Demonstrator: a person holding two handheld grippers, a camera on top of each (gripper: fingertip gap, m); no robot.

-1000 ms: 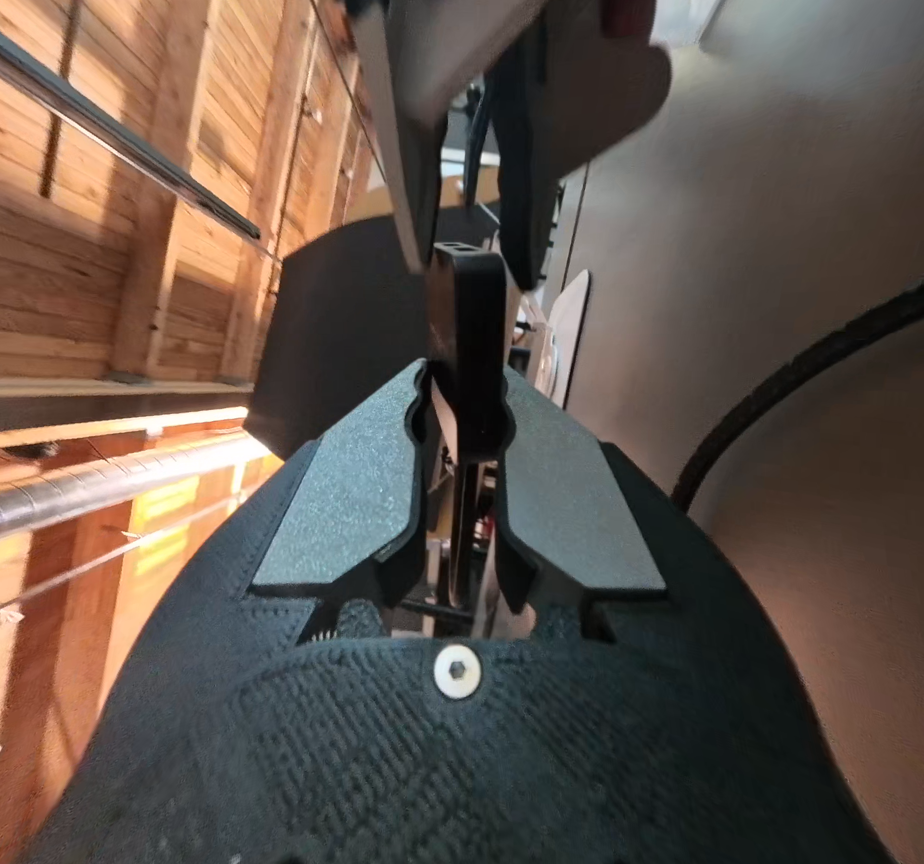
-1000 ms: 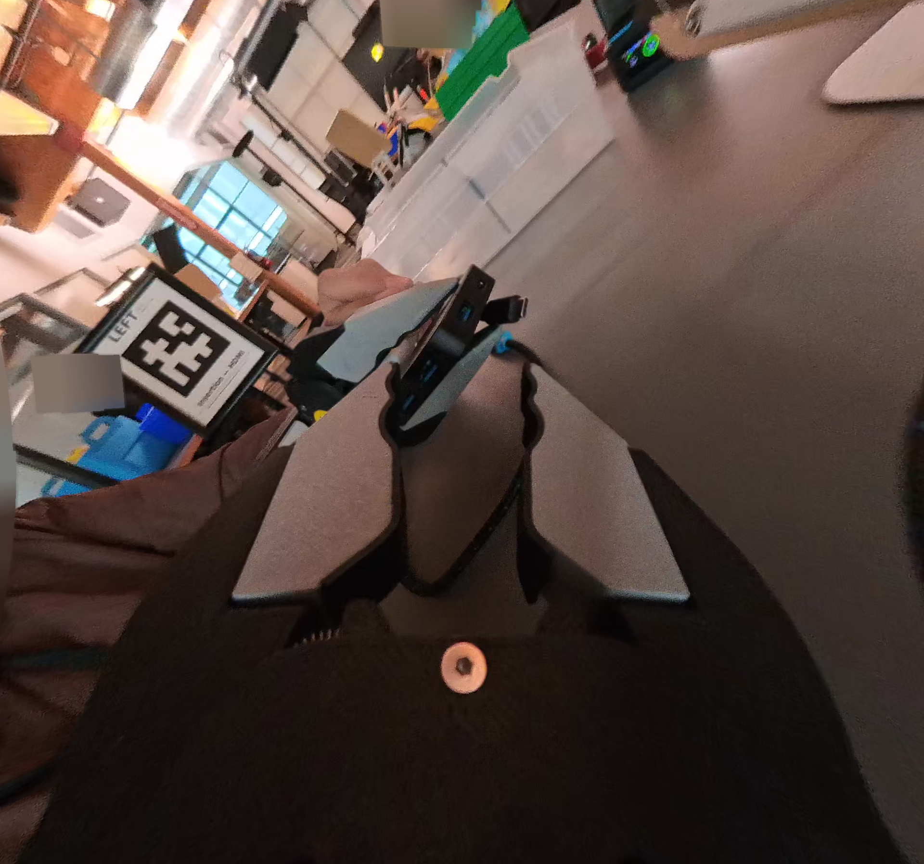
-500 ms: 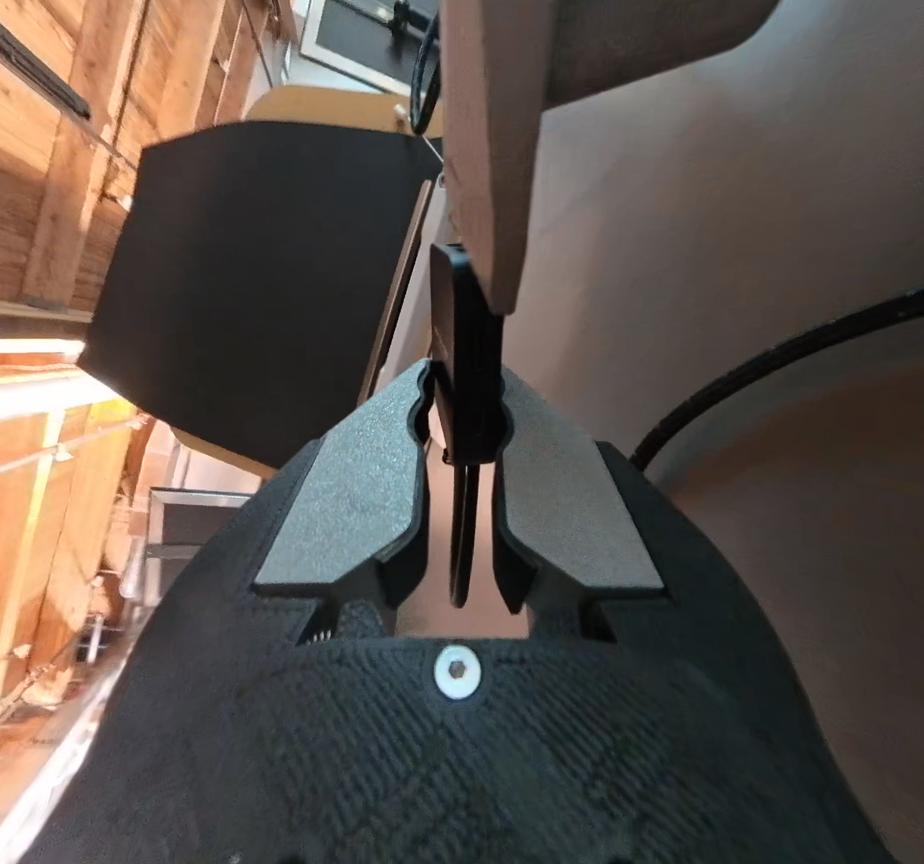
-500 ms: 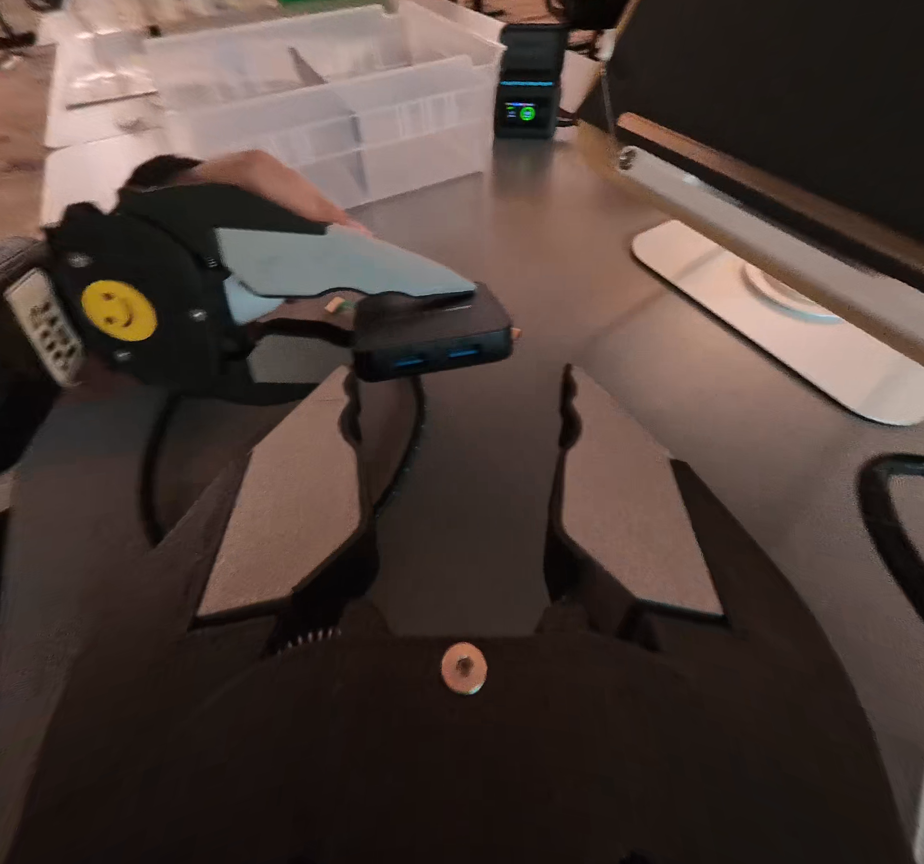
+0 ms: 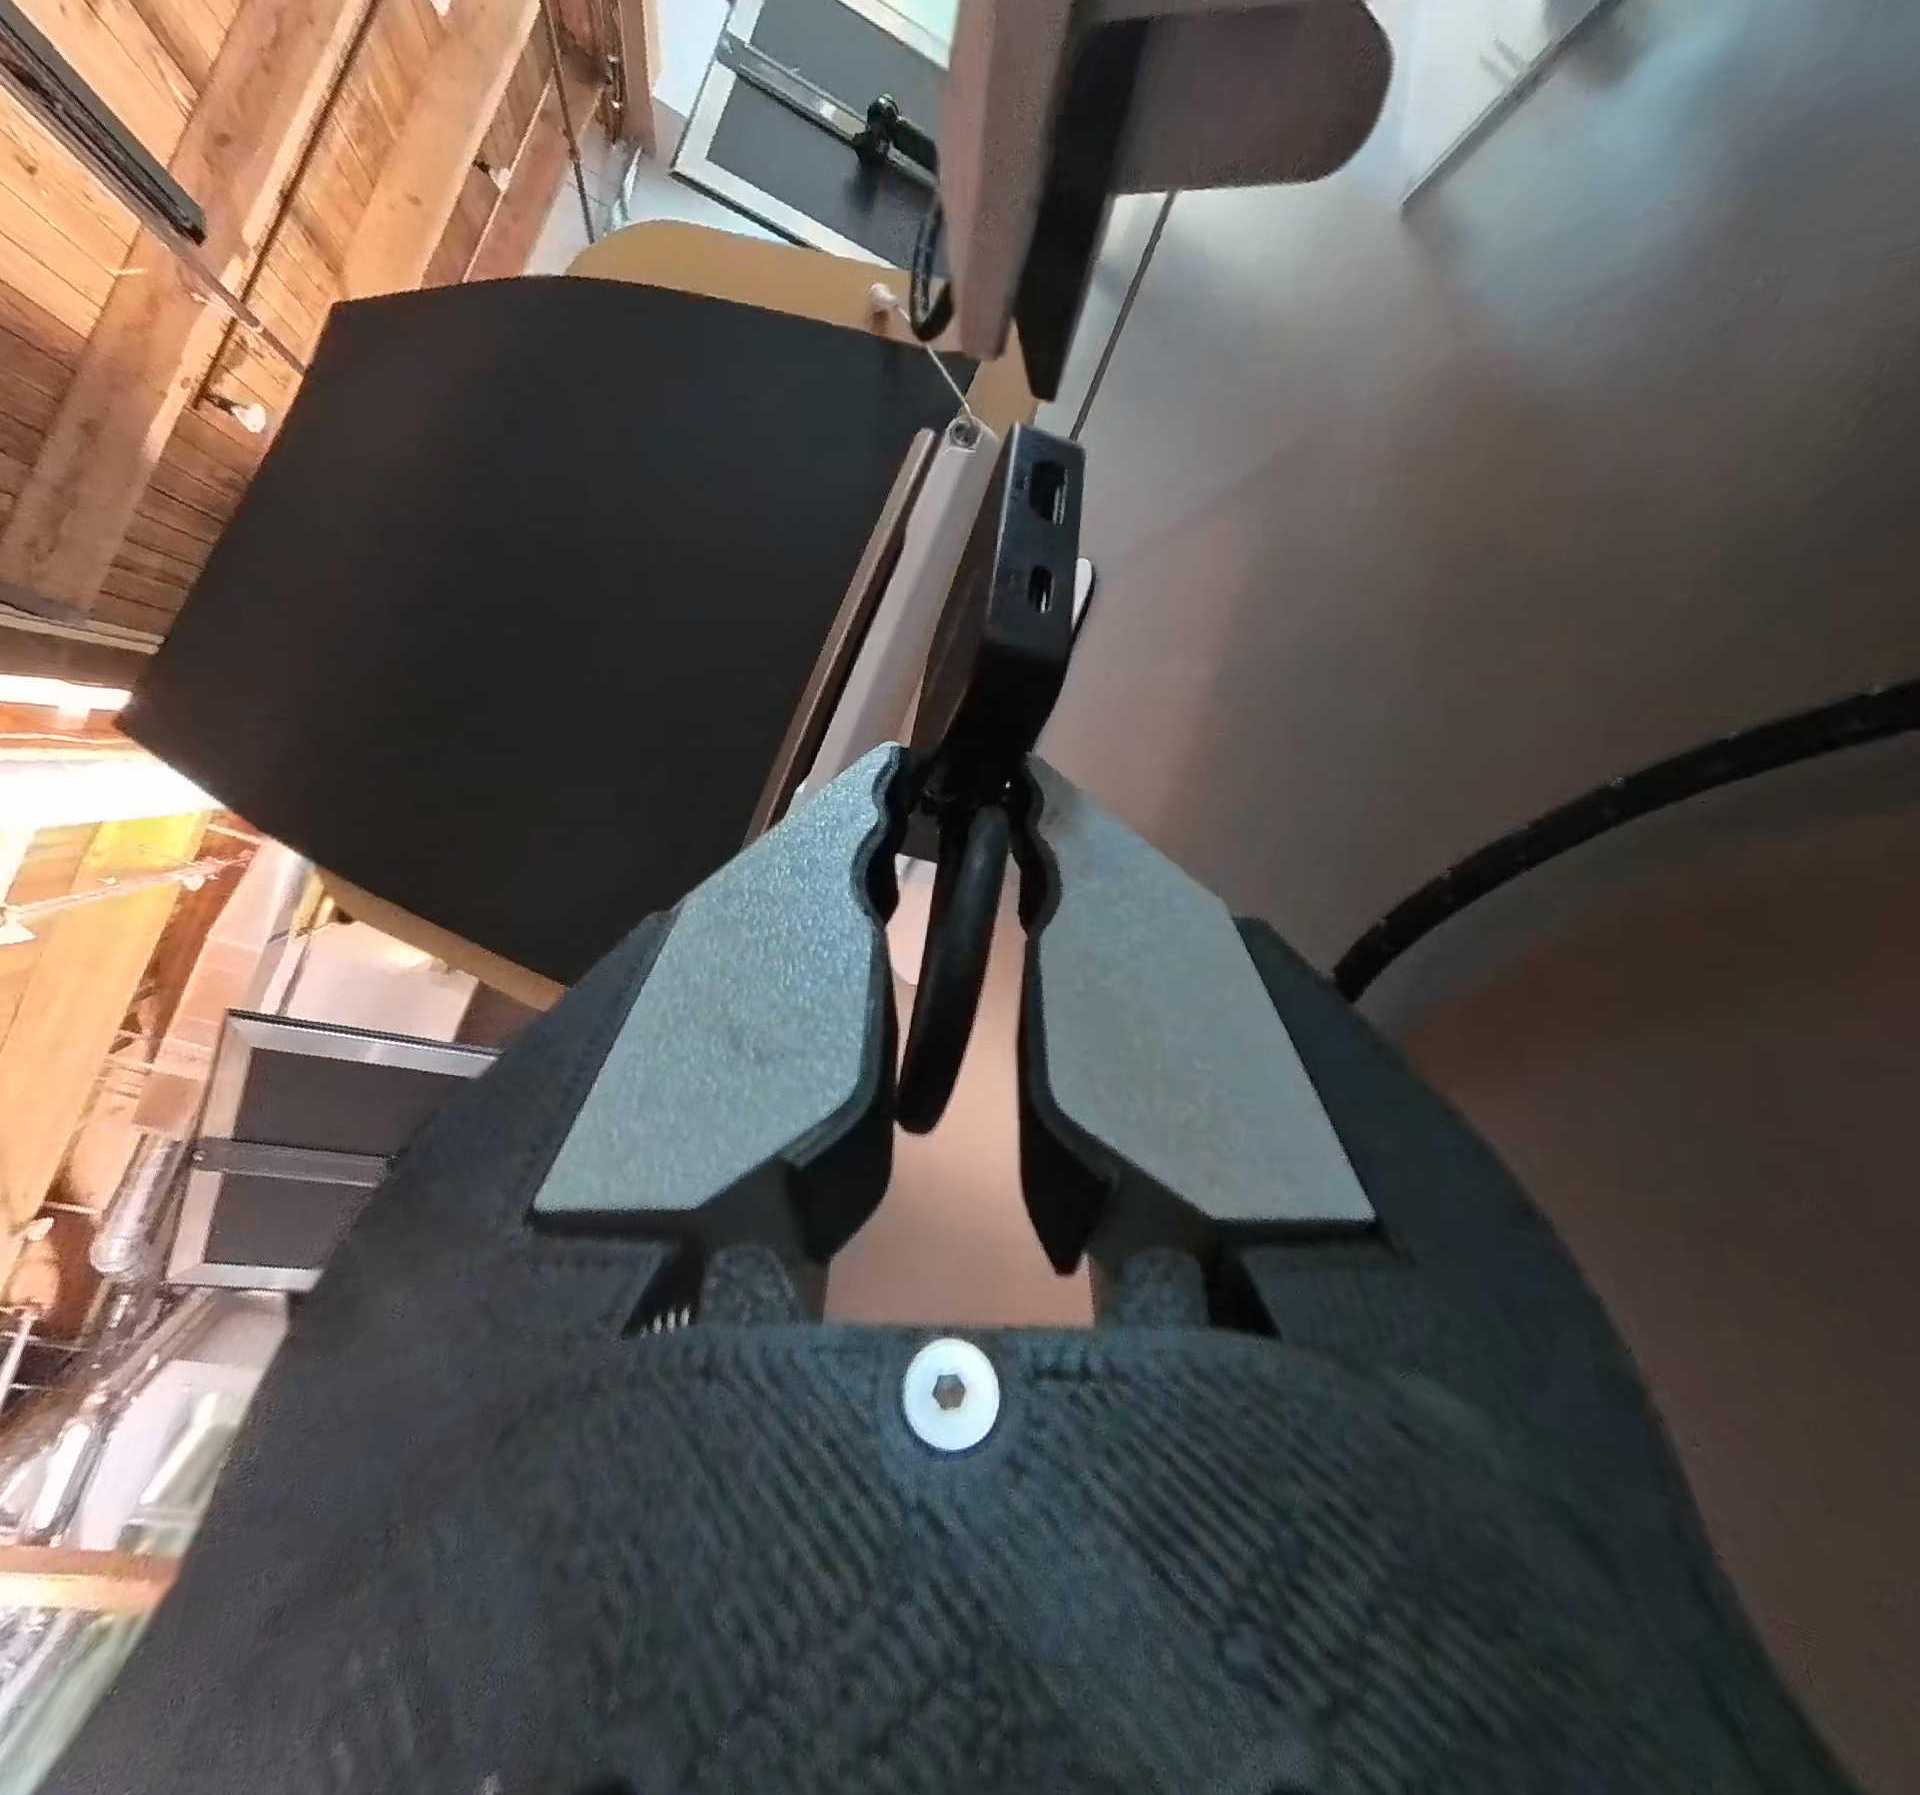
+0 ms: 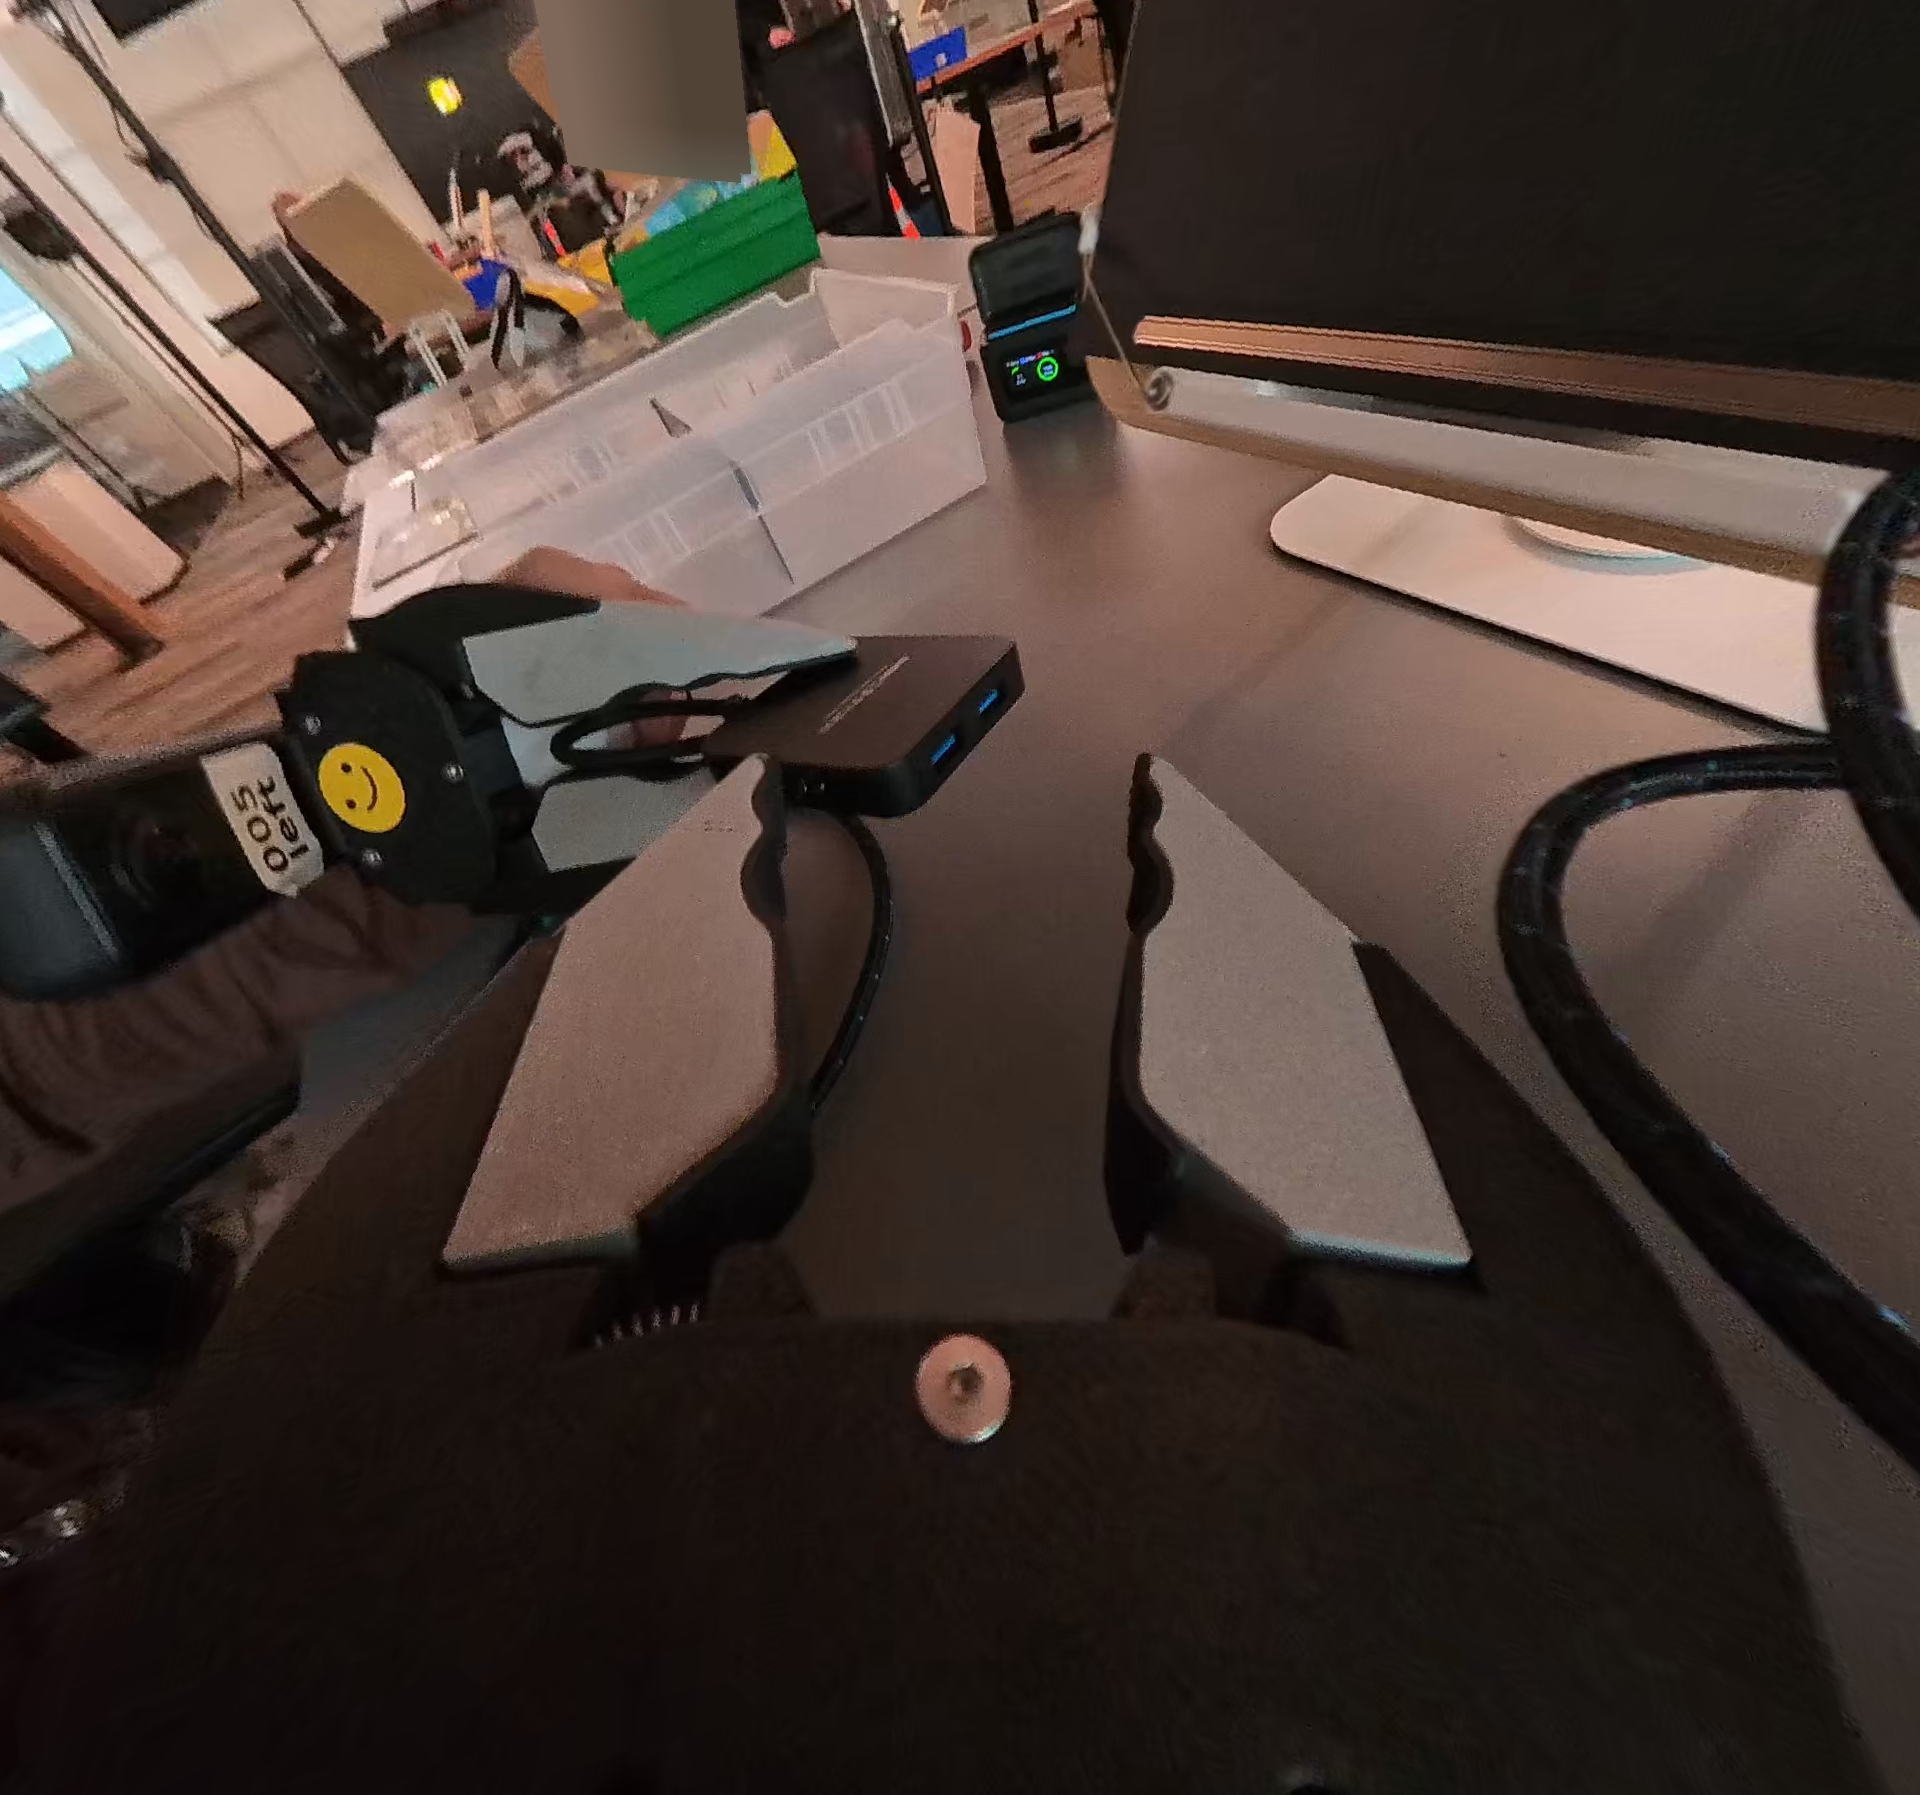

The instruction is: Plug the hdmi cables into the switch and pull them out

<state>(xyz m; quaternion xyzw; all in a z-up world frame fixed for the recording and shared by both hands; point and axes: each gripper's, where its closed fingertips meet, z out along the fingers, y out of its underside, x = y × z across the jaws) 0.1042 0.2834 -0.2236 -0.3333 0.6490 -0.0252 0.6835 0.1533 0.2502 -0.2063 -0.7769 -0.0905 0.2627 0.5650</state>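
Far left of the right wrist view: left tongs (image 6: 665,696), black body with a yellow round sticker, clenched on the near end of the small flat black plastic switch box (image 6: 883,706). Upper grey pad lies on the box lid, lower pad beneath. The left wrist view confirms both pads (image 5: 831,872) pinching the box (image 5: 1023,592) at its cable end; its thin black tail cable (image 5: 956,956) loops back between the fingers. Box held level just above the dark matte bench (image 6: 1299,758); two blue ports face the right tongs, two more empty sockets show on the end face.

Centre: right tongs (image 6: 956,810), grey-padded, spread wide and grasping nothing, bare bench between the pads.

Right: thick black braided HDMI cable (image 6: 1621,935) curling over the bench, near the white flat monitor foot (image 6: 1558,571). Its plug end is not in view.

Risks, as I judge them:
- Grip sits on one short end only; an insertion push could lever the box or slide it from the pads.
- The tail cable trapped between the fingers may snag or weaken the hold.
- The stiff braided cable may spring and twist the plug off line with the socket.
- Choosing a blue port instead of the HDMI socket would jam.
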